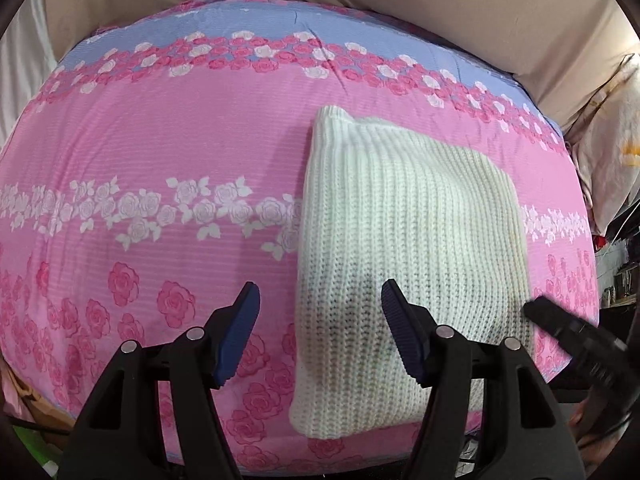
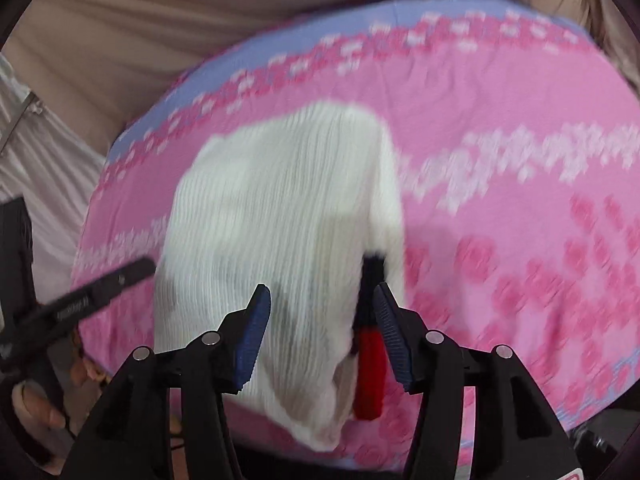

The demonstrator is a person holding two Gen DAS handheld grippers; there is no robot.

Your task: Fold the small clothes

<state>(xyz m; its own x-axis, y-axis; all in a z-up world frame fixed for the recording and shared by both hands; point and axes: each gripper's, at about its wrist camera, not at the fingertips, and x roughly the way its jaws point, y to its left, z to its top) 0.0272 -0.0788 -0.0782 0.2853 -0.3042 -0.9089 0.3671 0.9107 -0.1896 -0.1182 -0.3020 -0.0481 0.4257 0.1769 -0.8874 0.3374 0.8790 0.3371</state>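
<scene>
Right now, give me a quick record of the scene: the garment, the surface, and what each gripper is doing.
garment: white knit garment, folded into a rough rectangle, lying flat
surface: pink floral bedsheet
left gripper: open, holding nothing, over the garment's near left edge
right gripper: open, holding nothing, over the garment's near end
other: red and black item beside the garment; identity unclear

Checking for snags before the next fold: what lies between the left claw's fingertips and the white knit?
Nothing: in the left wrist view the open left claw hangs right over the white knit, with only pink bedsheet beside it.
</scene>
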